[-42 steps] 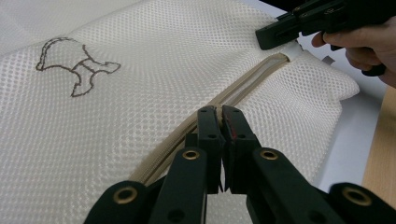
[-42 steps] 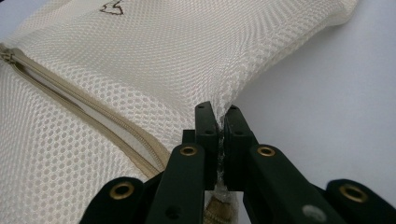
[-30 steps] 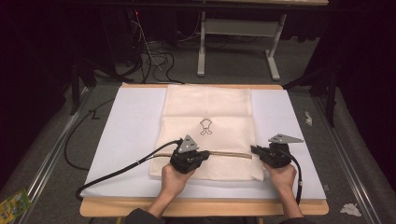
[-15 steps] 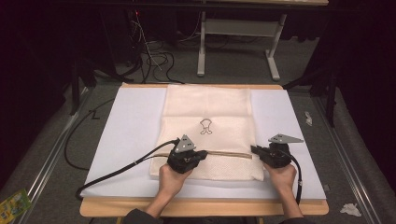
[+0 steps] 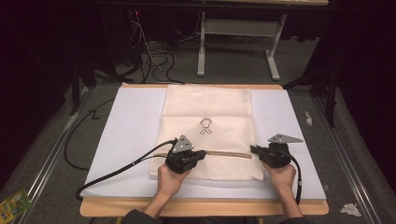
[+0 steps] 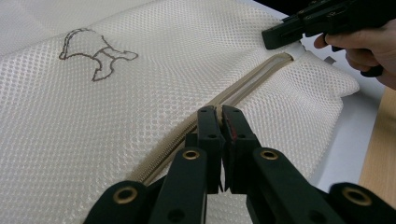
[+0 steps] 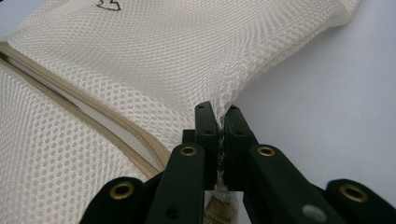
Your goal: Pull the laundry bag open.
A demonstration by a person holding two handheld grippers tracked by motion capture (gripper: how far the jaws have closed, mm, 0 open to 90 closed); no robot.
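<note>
- The wooden bench (image 5: 116, 208) carries a white sheet (image 5: 126, 130). The cream mesh laundry bag (image 5: 210, 102) lies flat in the middle of it, reaching from the far edge almost to the near one.
- A tan zip (image 5: 229, 154) runs left to right across the bag's near part, between my two tools.
- The left gripper (image 5: 203, 153) sits at the zip's left end. In the left gripper view its jaws are pressed together on the tan zip, with a sliver of cream tape between the tips. I take that to be the slider, though the jaws hide it.
- The right gripper (image 5: 253, 149) is at the zip's right end, and its jaws are pinching a fold of the bag's mesh just beside the zip's end.
- A small dark animal outline (image 5: 205, 126) is printed beyond the zip.
- Over the last second nothing has shifted. Both hands have stayed put, both grips are unchanged, and the same length of zip shows. I judge the bag is anchored and tensioned, so the slider pull is ready to begin.
</note>
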